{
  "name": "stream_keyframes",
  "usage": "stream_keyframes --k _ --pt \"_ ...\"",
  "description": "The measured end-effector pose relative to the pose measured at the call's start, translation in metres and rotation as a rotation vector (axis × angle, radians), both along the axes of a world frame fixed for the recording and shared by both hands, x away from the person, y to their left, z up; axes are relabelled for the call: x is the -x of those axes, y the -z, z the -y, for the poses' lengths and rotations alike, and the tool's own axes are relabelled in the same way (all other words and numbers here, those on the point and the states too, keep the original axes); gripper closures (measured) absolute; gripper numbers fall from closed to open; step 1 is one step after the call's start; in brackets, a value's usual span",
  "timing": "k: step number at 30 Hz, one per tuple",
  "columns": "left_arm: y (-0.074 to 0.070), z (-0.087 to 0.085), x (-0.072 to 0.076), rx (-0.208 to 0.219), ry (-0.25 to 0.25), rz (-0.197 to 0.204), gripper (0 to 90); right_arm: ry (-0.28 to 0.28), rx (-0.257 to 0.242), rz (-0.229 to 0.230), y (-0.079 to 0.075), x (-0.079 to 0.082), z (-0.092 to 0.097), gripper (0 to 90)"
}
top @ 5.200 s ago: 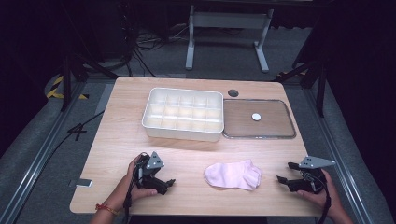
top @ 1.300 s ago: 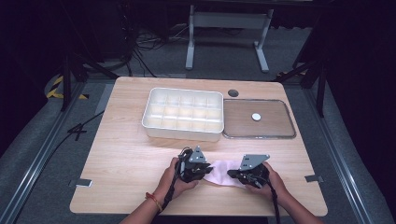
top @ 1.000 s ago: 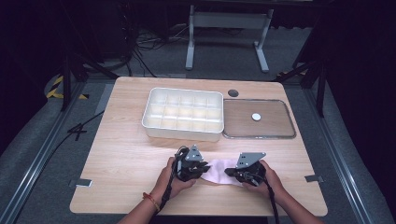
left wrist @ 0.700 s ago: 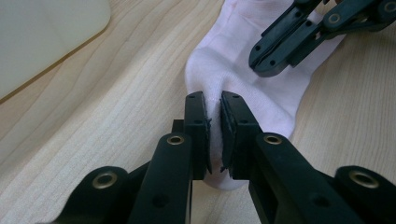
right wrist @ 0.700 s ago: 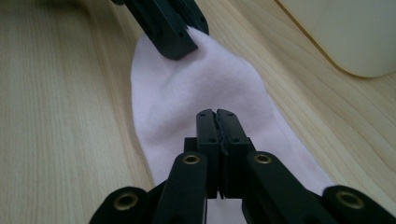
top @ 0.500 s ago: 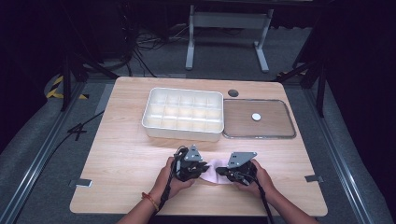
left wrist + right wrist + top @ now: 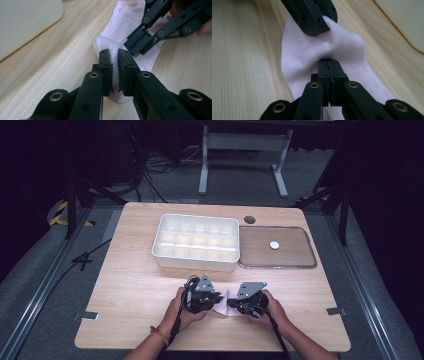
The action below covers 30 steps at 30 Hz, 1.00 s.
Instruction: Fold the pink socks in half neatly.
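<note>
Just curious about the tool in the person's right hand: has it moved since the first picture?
Yes. The right gripper has come leftward from the table's right edge to the pink sock.

Both hands have come in from the table's outer edges to its near middle. The left gripper (image 7: 216, 299) and right gripper (image 7: 231, 303) now clamp the pink sock (image 7: 223, 303), formerly lying flat and untouched. The right gripper has closed towards the left, bunching the sock between them.

Bare counter (image 7: 130, 295) spreads lower left and lower right; the white divided tray (image 7: 196, 242) and flat lid (image 7: 277, 247) block the frame's upper middle.
</note>
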<state>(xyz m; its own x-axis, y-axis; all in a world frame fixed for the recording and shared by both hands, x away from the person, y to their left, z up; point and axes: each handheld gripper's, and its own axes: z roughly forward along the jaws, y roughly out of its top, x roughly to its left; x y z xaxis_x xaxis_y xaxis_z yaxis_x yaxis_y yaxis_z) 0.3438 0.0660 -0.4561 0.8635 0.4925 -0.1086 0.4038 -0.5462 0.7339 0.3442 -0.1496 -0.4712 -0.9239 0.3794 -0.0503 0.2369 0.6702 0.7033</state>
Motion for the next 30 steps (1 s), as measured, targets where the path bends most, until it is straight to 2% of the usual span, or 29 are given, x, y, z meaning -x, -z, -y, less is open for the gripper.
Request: stream_keyframes --k 3,5,9,14,22,30 --pt "0.0 -0.001 0.0 -0.005 0.0 0.003 81.9 0.004 -0.014 -0.001 -0.002 0.0 0.003 87.9" --pt "0.0 -0.001 0.0 -0.009 0.001 0.0 81.9 0.011 -0.029 0.014 -0.007 0.001 0.01 86.9" --pt "-0.001 -0.002 0.001 -0.012 -0.001 0.006 81.9 0.029 -0.025 0.027 -0.014 0.003 0.022 86.2" --pt "-0.002 -0.004 0.001 -0.023 -0.006 0.012 82.0 0.057 -0.013 0.001 -0.014 0.001 0.034 86.4" --pt "-0.003 -0.006 0.001 -0.021 -0.004 0.019 82.0 0.047 0.033 -0.021 -0.003 -0.003 0.026 88.5" --pt "-0.009 -0.005 0.003 -0.019 0.003 0.032 82.1 0.026 0.024 -0.016 -0.001 -0.002 0.01 89.2"
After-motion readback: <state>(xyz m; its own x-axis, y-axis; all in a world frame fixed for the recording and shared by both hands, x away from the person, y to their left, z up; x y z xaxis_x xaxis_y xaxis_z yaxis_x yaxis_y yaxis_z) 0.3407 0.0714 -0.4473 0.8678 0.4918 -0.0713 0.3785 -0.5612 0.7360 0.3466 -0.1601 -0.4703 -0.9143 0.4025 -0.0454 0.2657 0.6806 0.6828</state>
